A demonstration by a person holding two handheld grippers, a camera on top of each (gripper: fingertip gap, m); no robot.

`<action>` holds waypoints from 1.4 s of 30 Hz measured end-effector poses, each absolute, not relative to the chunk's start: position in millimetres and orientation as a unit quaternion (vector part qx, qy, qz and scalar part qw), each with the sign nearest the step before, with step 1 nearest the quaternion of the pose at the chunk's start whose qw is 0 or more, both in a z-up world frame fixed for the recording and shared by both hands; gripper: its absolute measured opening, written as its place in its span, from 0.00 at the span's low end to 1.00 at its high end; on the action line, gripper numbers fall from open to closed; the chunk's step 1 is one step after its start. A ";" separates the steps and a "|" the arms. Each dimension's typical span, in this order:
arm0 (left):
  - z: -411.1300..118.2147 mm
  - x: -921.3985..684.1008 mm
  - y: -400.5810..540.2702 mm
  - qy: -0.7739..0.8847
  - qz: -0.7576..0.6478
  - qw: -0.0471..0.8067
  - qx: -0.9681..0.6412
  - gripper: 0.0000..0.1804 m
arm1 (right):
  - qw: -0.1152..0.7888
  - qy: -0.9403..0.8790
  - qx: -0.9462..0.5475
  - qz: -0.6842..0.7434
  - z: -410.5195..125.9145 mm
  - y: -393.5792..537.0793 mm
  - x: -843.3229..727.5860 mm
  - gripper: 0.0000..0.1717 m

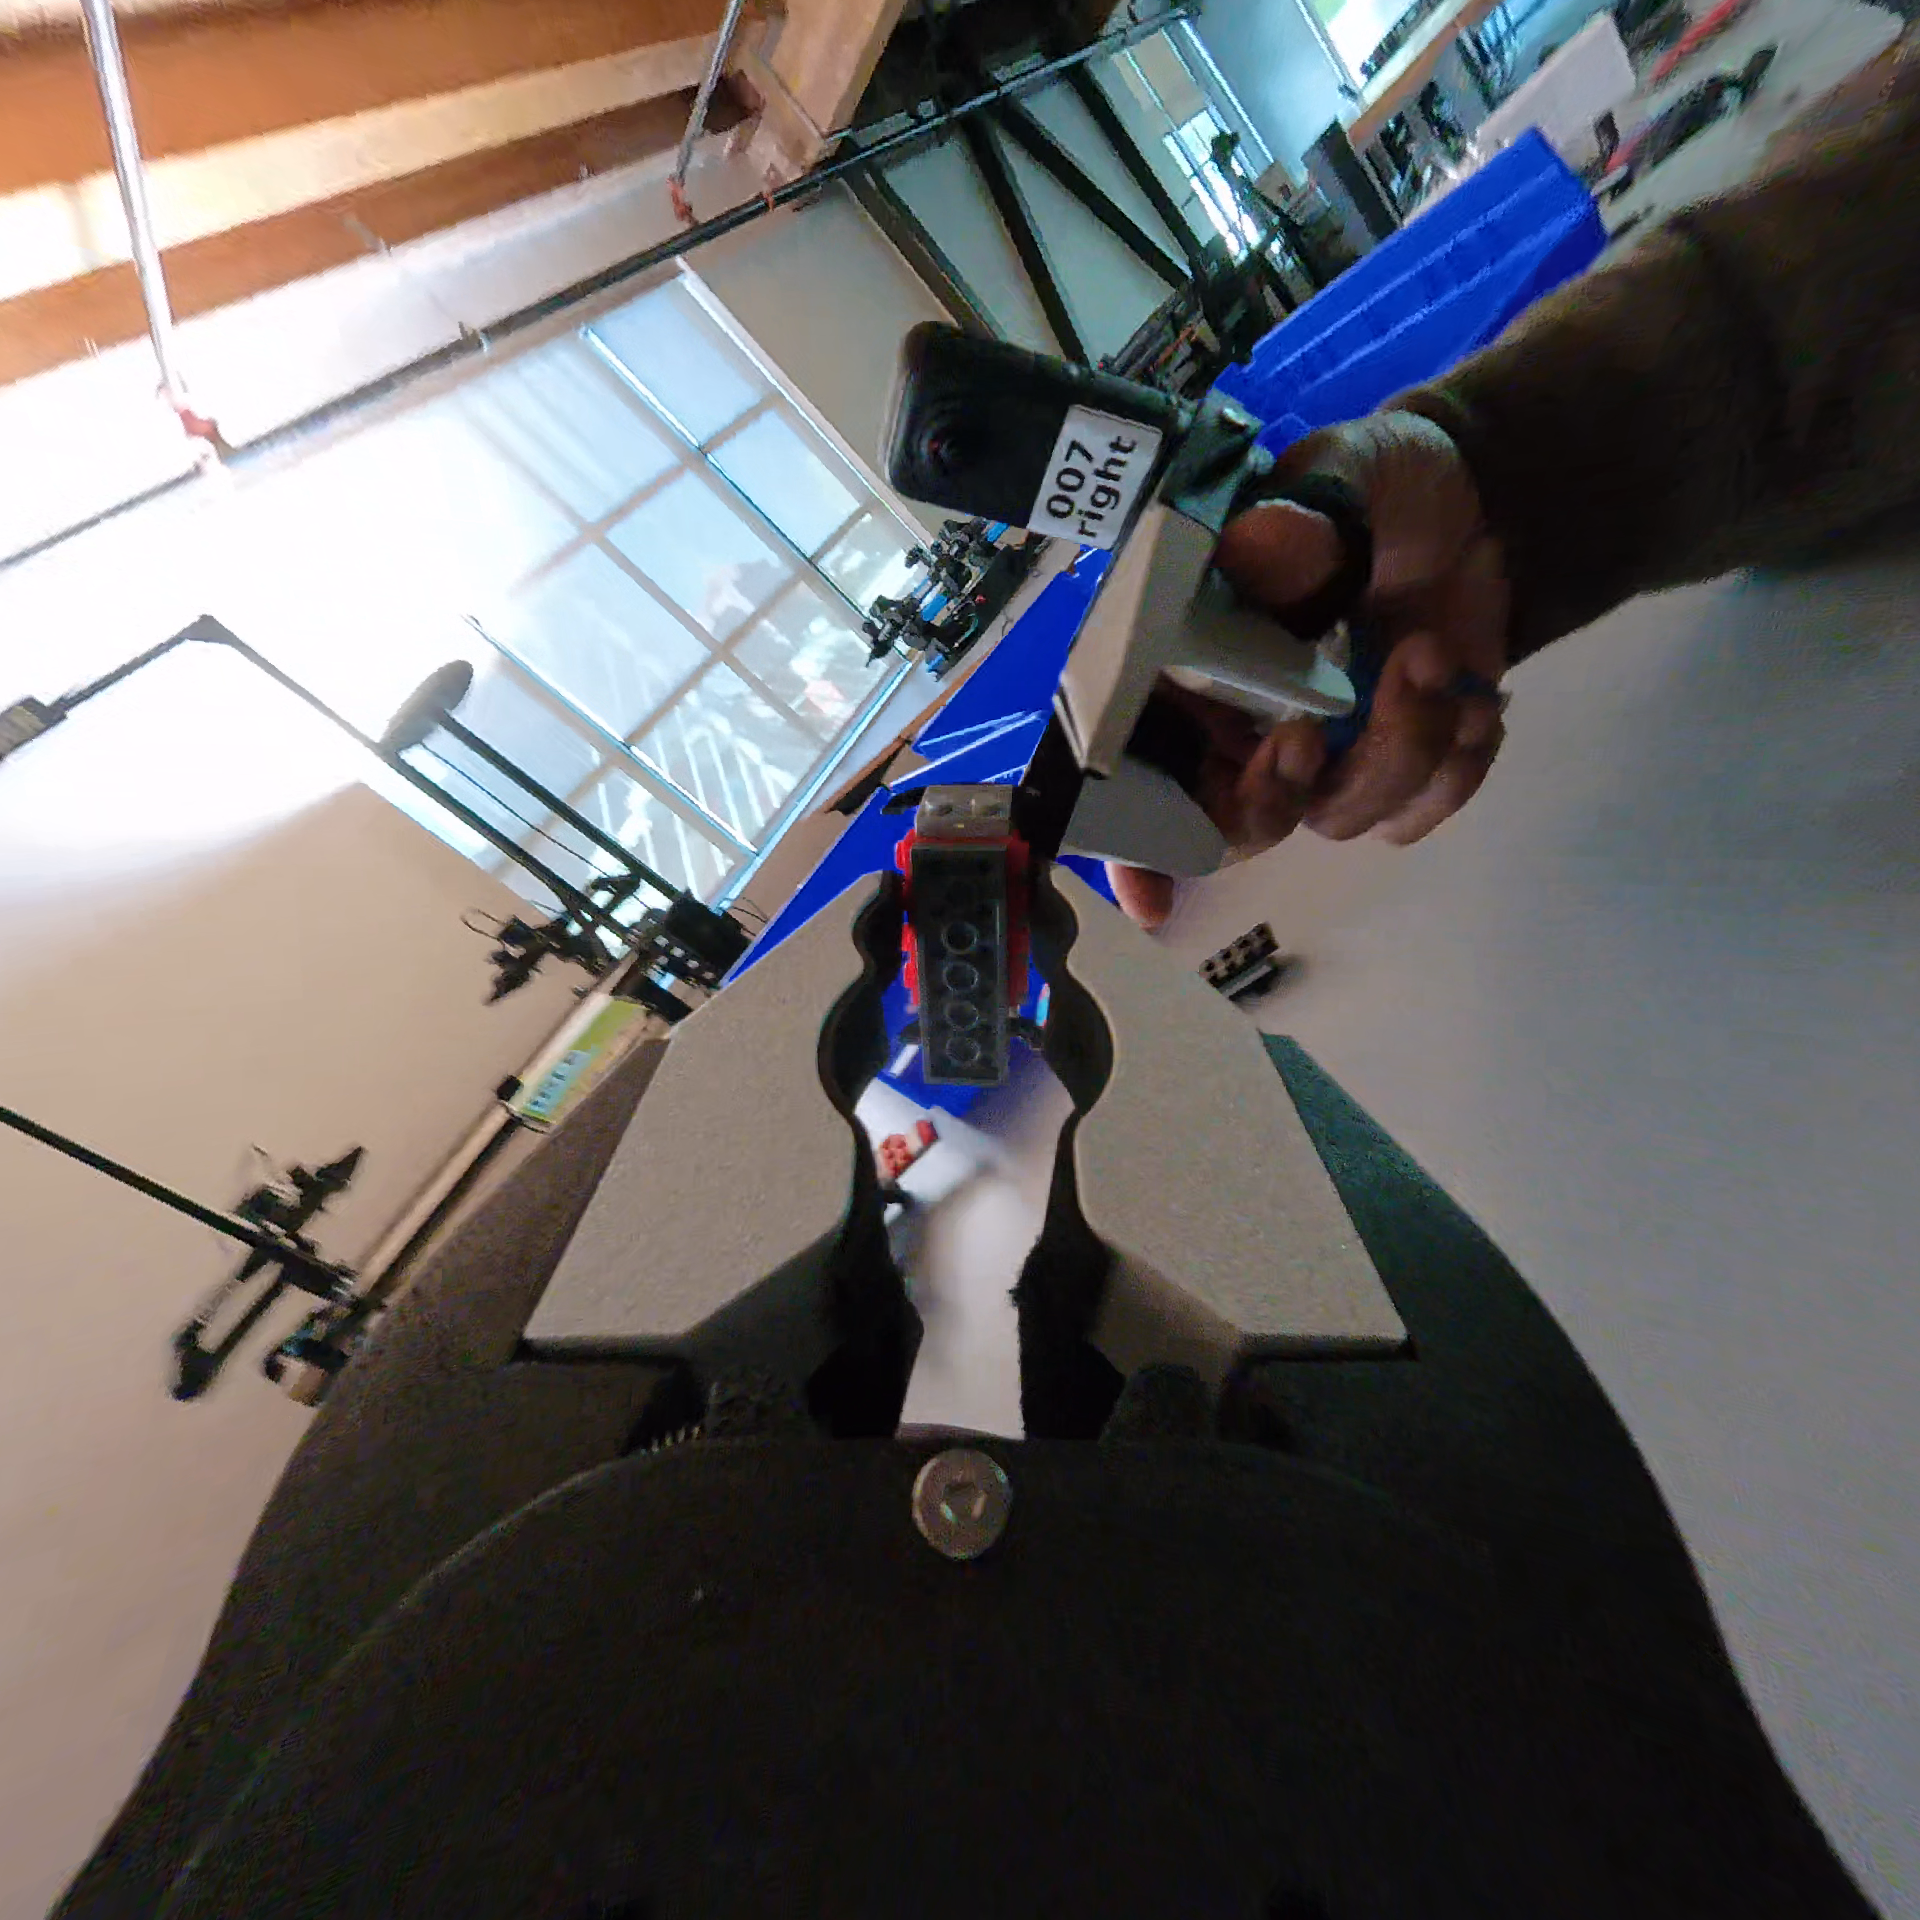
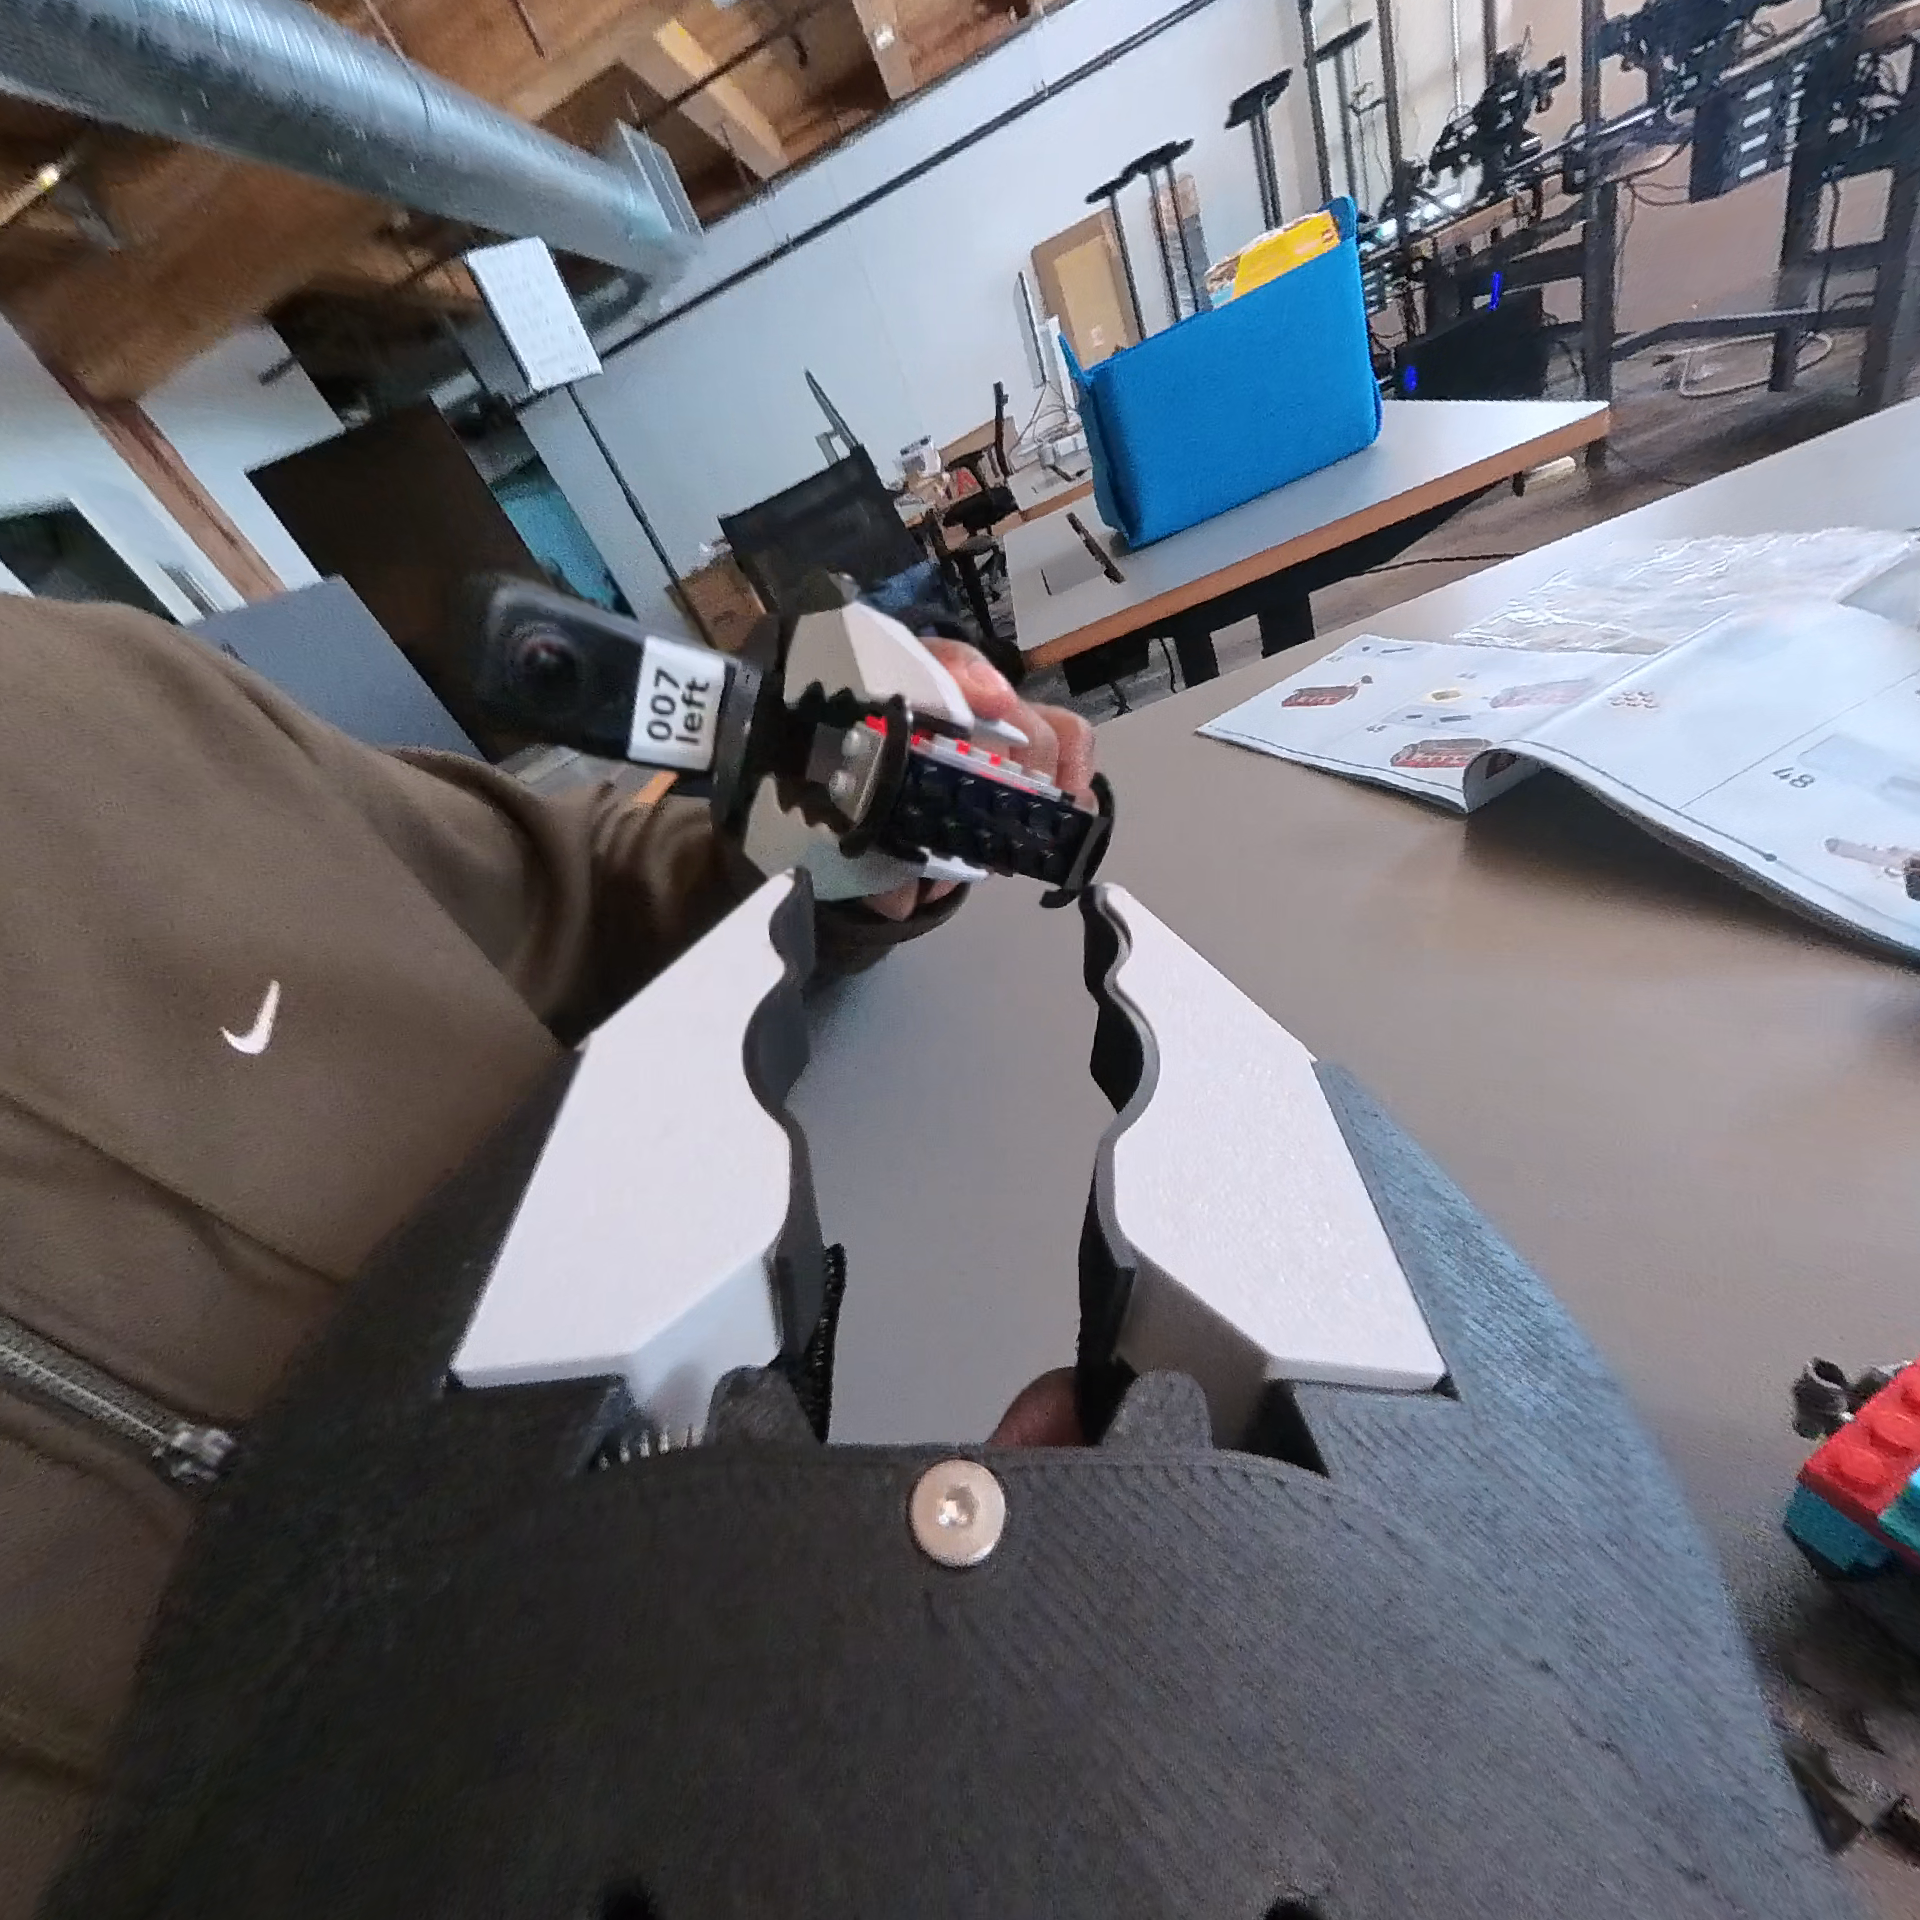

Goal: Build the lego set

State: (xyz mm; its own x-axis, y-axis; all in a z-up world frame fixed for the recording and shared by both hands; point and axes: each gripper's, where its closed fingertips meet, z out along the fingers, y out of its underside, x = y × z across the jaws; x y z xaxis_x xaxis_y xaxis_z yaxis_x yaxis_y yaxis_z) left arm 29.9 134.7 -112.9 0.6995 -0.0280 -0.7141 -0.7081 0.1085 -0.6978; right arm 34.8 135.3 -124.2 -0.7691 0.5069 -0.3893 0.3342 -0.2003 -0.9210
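Black, red and grey toy-brick stack (image 1: 958,951) sits pinched between the left gripper (image 1: 961,935) pads, its long side pointing away from the camera. From the other camera, the right gripper (image 2: 940,914) gapes wide and bare, with the stack just beyond its fingertips, up in the air over the grey table (image 2: 1455,1039).

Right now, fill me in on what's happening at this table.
A person holds a two-finger gripper in each hand above a grey table. The left gripper is clamped on a small toy-brick assembly, black with red and light grey parts, and holds it in the air. The right gripper is open and holds nothing, its fingertips just beside that assembly. An open instruction booklet lies on the table, with a red and teal brick build near the edge and a small black brick piece lying apart.
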 end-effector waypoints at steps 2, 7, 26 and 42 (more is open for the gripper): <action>-112.5 29.1 136.7 0.321 0.272 0.675 -0.606 0.14 | 0.053 -0.622 -0.343 0.702 -124.2 137.2 32.9 0.31; -120.4 25.9 145.8 0.392 0.326 0.637 -0.578 0.13 | 0.041 -0.602 -0.359 0.712 -127.1 146.8 26.5 0.30; -150.8 13.3 154.5 0.423 0.353 0.593 -0.587 0.13 | 0.061 -0.616 -0.381 0.687 -149.6 155.1 13.7 0.14; -153.0 23.6 153.1 0.417 0.320 0.614 -0.588 0.12 | 0.023 -0.599 -0.372 0.709 -150.6 152.2 18.8 0.11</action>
